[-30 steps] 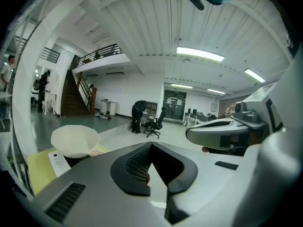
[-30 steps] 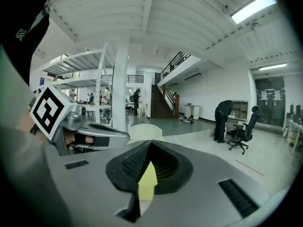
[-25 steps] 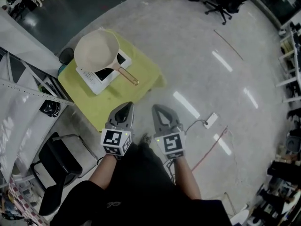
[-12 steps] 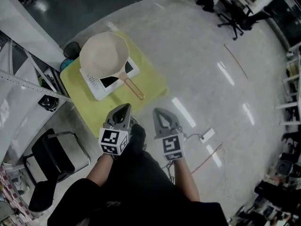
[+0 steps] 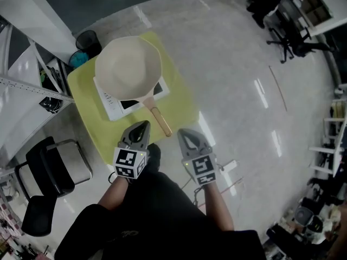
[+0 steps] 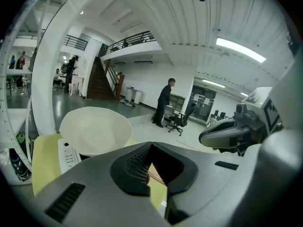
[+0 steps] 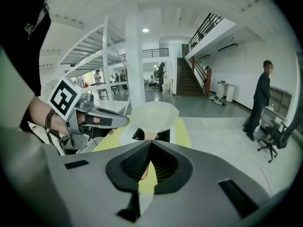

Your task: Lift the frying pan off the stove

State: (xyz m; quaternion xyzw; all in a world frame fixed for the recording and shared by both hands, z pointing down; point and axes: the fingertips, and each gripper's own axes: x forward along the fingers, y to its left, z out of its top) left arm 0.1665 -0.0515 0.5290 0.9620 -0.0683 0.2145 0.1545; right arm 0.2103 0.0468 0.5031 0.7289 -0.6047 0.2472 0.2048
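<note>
A cream frying pan point(image 5: 128, 68) sits on a white stove point(image 5: 111, 104) on a yellow-green table point(image 5: 179, 99). Its wooden handle point(image 5: 159, 118) points toward me. My left gripper point(image 5: 143, 125) is shut and empty, its tip just left of the handle's end. My right gripper point(image 5: 183, 132) is also shut and empty, a little to the right of the handle, over the table's near edge. In the left gripper view the pan point(image 6: 97, 129) lies ahead to the left of that gripper point(image 6: 151, 144). In the right gripper view the pan point(image 7: 154, 113) is straight ahead of the gripper point(image 7: 150, 143).
A metal rack point(image 5: 27, 85) and a black chair point(image 5: 49, 172) stand left of the table. A dark bin point(image 5: 89, 39) is behind it. A cable and power strip point(image 5: 227, 166) lie on the floor at the right. A person point(image 7: 258, 103) stands far off.
The table and pan have come nearer and now lie just ahead of both grippers. Both grippers stayed shut, side by side.
</note>
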